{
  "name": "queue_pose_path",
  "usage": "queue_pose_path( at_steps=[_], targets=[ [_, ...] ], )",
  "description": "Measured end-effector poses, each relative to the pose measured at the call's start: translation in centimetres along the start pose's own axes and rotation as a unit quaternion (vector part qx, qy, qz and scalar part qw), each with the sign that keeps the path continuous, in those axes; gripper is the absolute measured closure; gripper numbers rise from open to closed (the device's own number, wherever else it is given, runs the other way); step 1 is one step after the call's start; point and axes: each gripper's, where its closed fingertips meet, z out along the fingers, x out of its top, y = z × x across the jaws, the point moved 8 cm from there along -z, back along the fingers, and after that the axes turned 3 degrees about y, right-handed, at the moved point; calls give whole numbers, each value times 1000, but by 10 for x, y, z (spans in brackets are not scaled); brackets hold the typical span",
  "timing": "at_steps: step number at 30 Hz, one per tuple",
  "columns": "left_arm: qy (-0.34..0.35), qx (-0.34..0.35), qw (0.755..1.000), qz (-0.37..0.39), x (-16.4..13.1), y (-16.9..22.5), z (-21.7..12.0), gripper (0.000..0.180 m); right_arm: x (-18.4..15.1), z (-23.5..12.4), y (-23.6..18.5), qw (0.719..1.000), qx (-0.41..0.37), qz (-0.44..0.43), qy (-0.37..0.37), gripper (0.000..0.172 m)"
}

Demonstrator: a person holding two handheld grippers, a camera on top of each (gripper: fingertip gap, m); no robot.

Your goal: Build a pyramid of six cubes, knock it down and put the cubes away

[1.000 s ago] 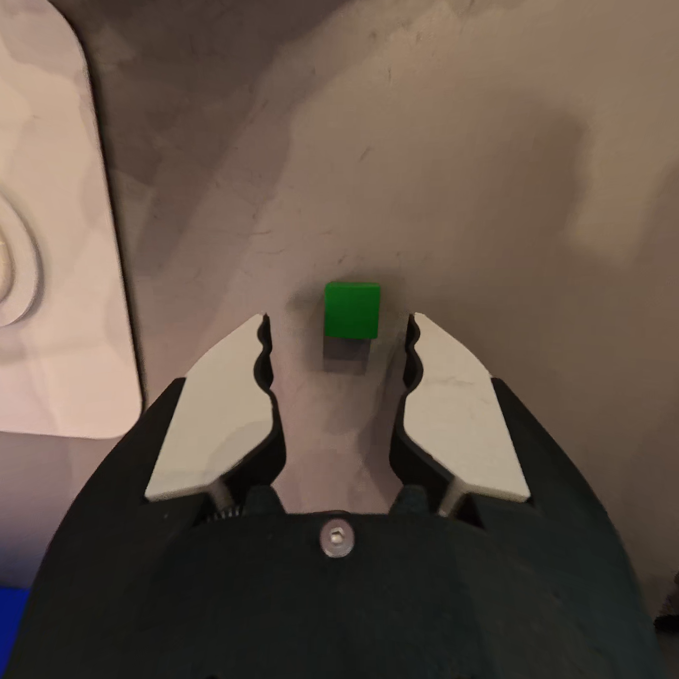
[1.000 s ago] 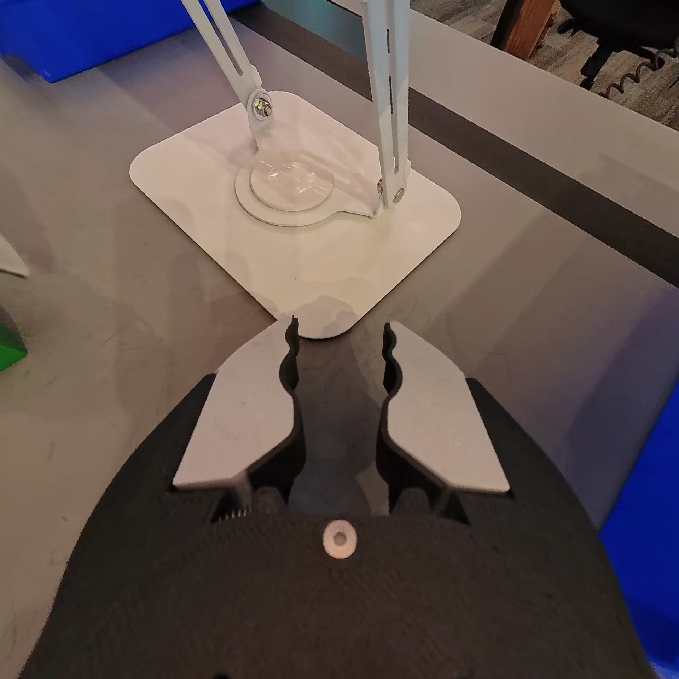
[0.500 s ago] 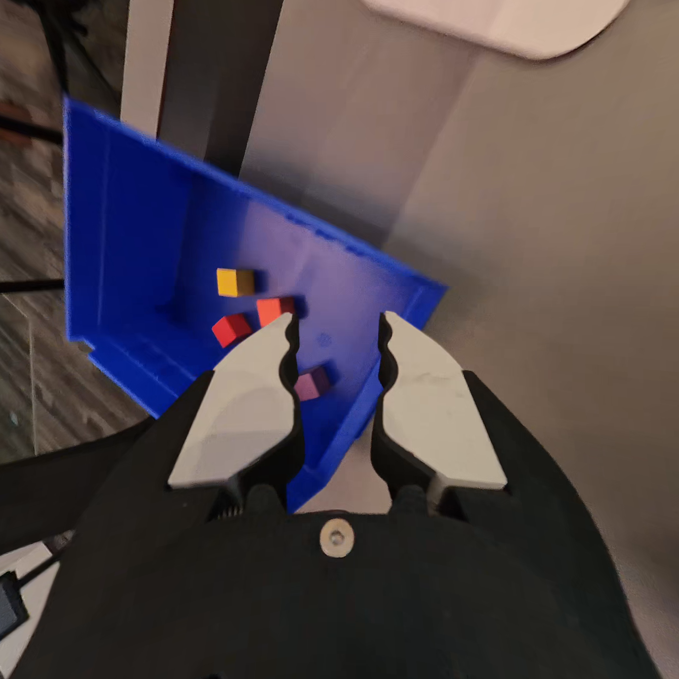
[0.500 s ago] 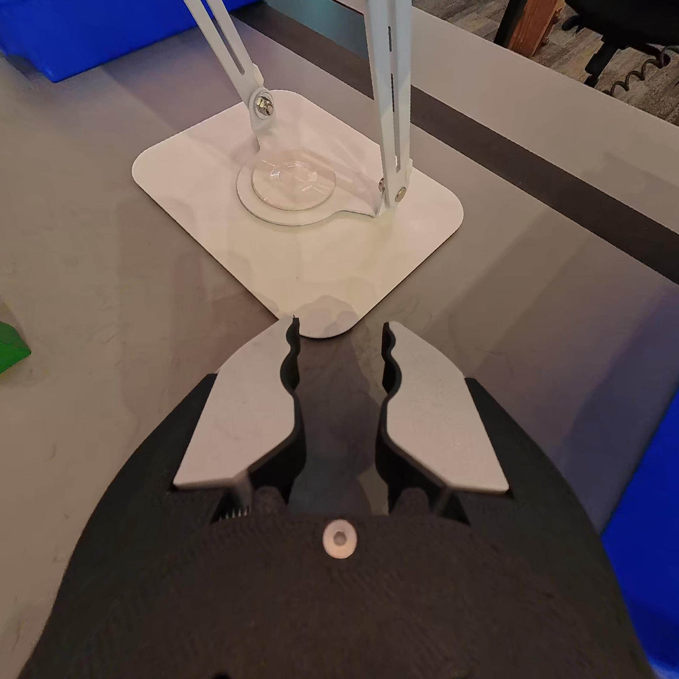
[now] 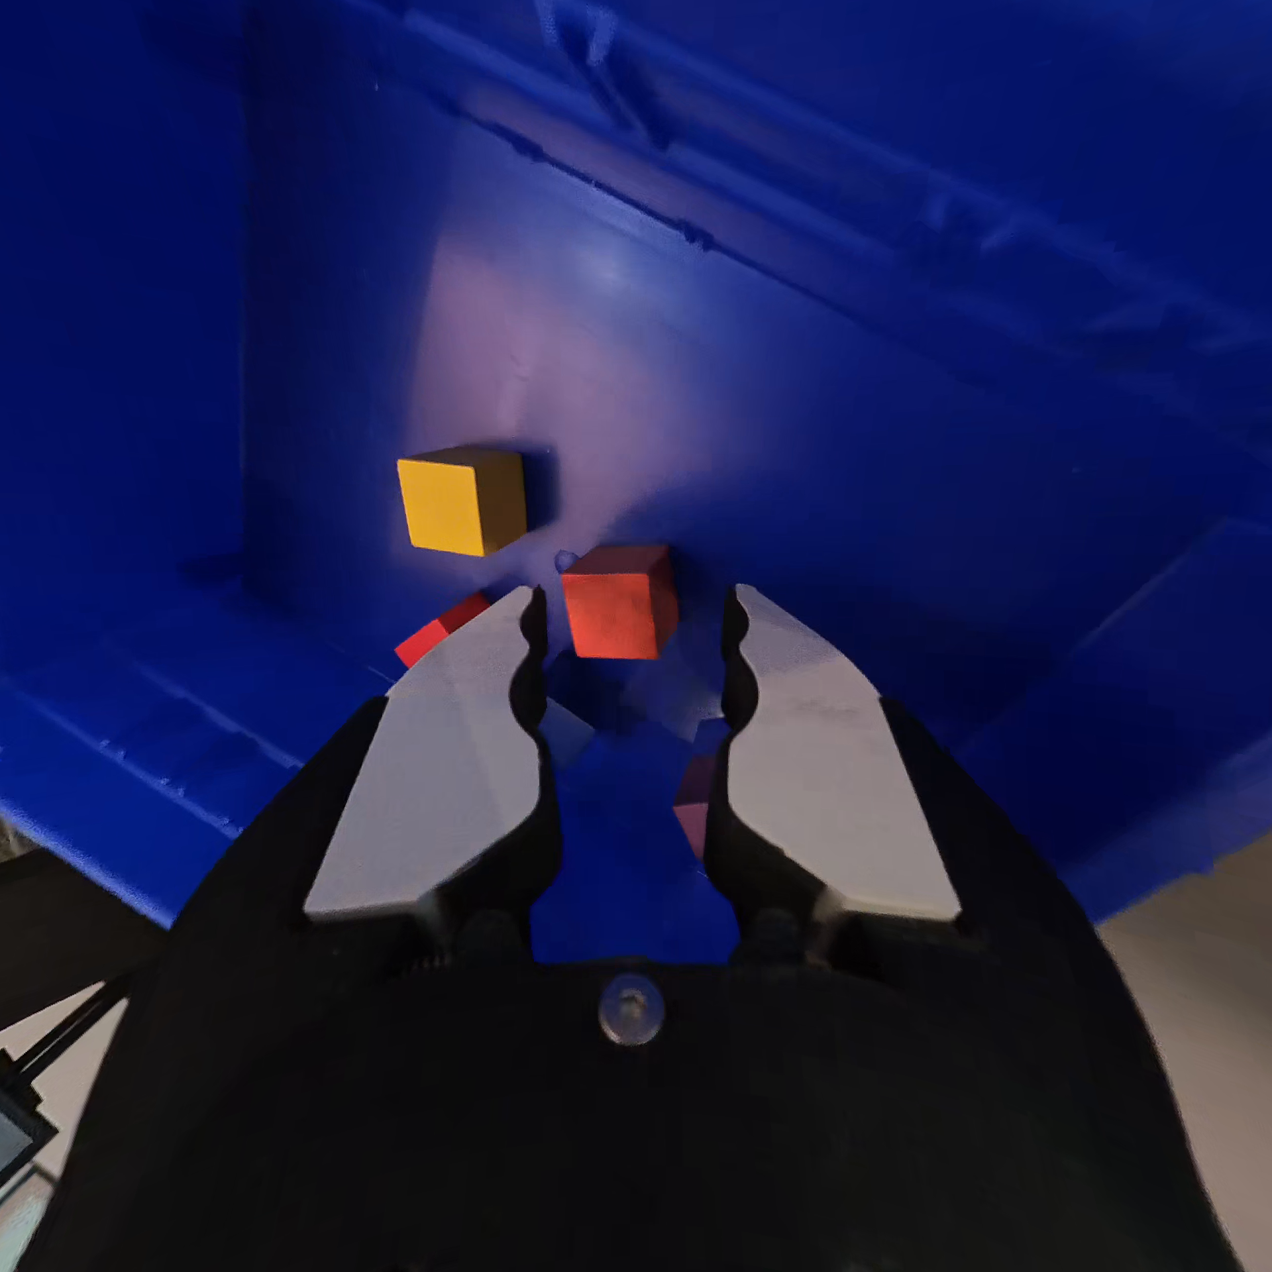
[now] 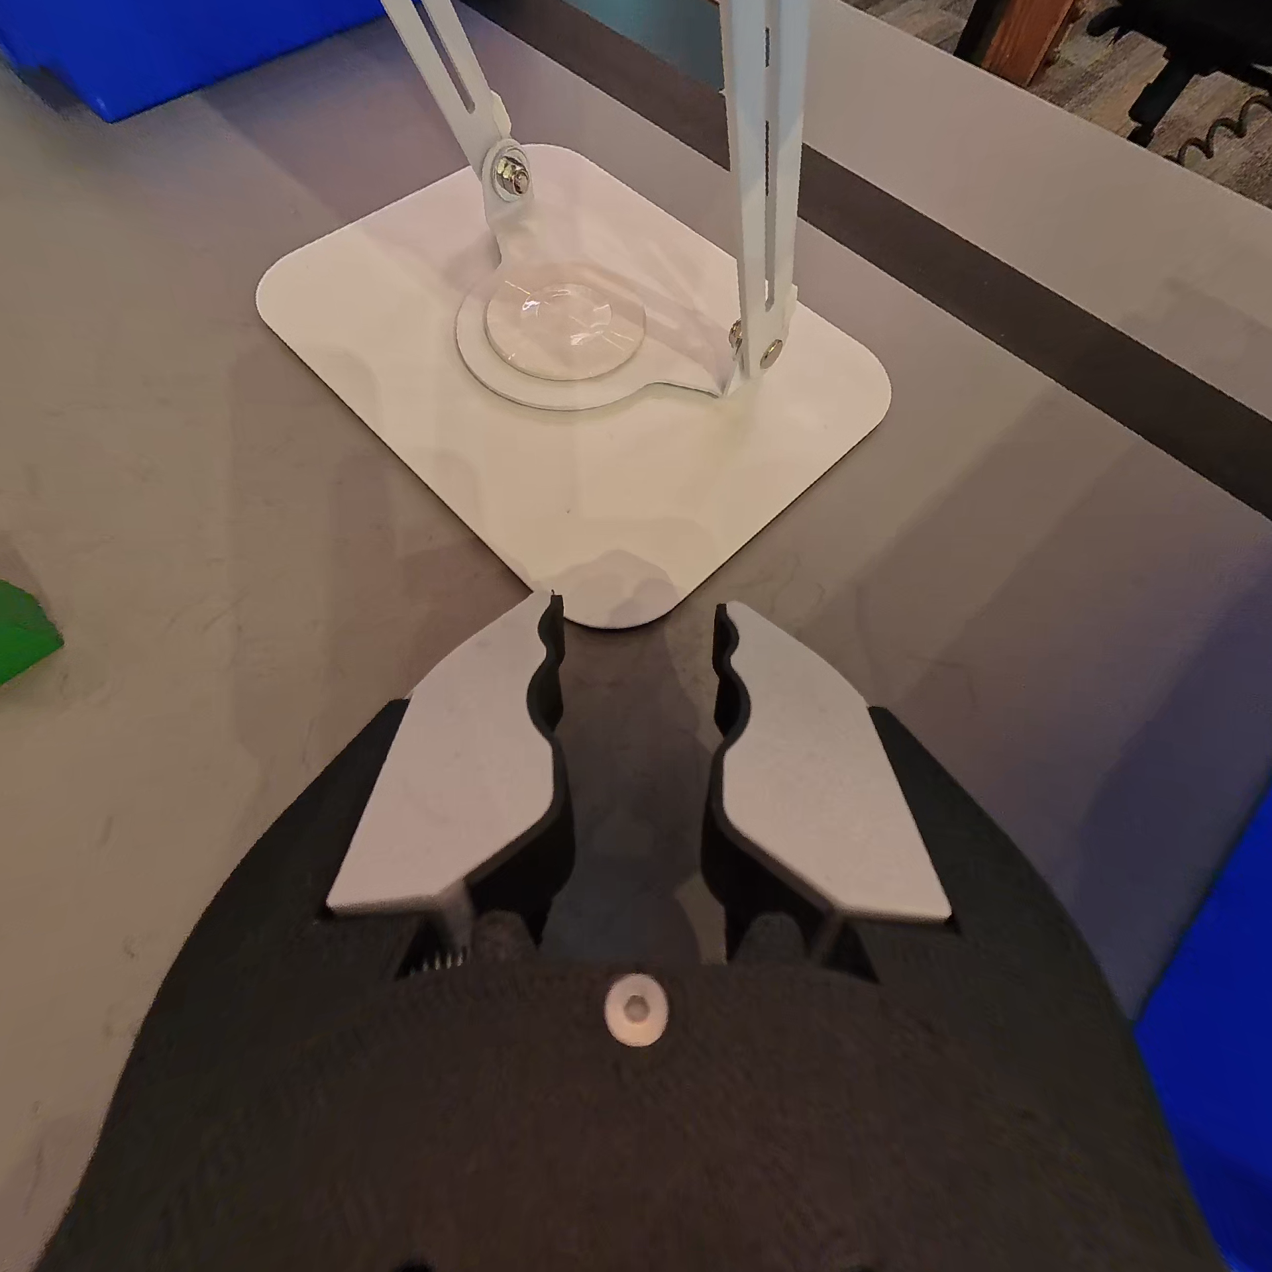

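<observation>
Left gripper (image 5: 632, 606) has swung off the lone green cube on the surface and now hangs low over the blue plastic bin (image 5: 895, 344), closer in than half a second back; right gripper (image 6: 637, 612) hasn't shifted. Left fingers (image 5: 454, 688) stand apart with nothing pressed between them: the orange-red wooden cube (image 5: 616, 602) sits on the bin floor just beyond the tips, gap visible on both sides. Probably lining up to pick it, so this looks like the fetching stage and the pyramid is not yet built. A purple cube (image 5: 692, 805) peeks out by the right finger, mostly hidden, a red cube (image 5: 433, 637) is half covered by the left finger, and a yellow cube (image 5: 461, 509) lies farther in, apart from the others. Cubes lie loose and scattered, as dropped stock would. Right fingers (image 6: 475, 723) are also parted and empty, hovering above the grey surface (image 6: 206, 482), likely parked out of the way. A green cube (image 6: 20, 640) sits on that surface at the left edge, only partly in frame. Beyond the fingertips is a white metal stand base (image 6: 619, 516) with two slotted arms rising from it. More blue bin shows at top left and far right. Farther back, a dark strip crosses the surface, then patterned floor and a chair base.
</observation>
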Motion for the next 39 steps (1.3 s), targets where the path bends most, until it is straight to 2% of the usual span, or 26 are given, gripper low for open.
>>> queue_pose_path(
  at_steps=[2, 3, 4, 7, 12, 18, 23, 27, 32, 39],
  targets=[
    [-15, -4, 1000, -4, -2, -3, 9, 132, 0, 0, 0, 1000, 1, -2, -2, 130],
    [-24, -9, 1000, -5, -4, -4, 14, 134, 0, 1, -1, 1000, 1, -3, -3, 130],
    [-27, -11, 1000, -7, -5, -4, 16, 148, 0, 1, -1, 1000, 1, -3, -4, 130],
    [-22, -7, 1000, -20, -5, -7, 13, 151, 0, 1, -1, 1000, 2, -3, -5, 131],
    [4, 15, 1000, -6, -6, 10, -39, 152, 0, 1, -1, 1000, 2, -2, -4, 131],
    [42, 28, 998, 44, 2, 78, -120, 152, 0, 1, 0, 1000, 0, -2, -4, 131],
    [100, 13, 991, 92, 49, 160, -150, 152, 0, 0, 0, 1000, -1, -2, -1, 131],
    [117, -18, 984, 136, 87, 215, -147, 152, 0, 0, 0, 1000, -1, -2, 0, 131],
    [99, -73, 975, 183, 121, 266, -114, 152, 0, 0, -1, 1000, -1, -5, -1, 131],
    [79, -111, 968, 211, 146, 297, -79, 152, 0, 1, -2, 1000, 2, -7, -7, 131]
  ],
)
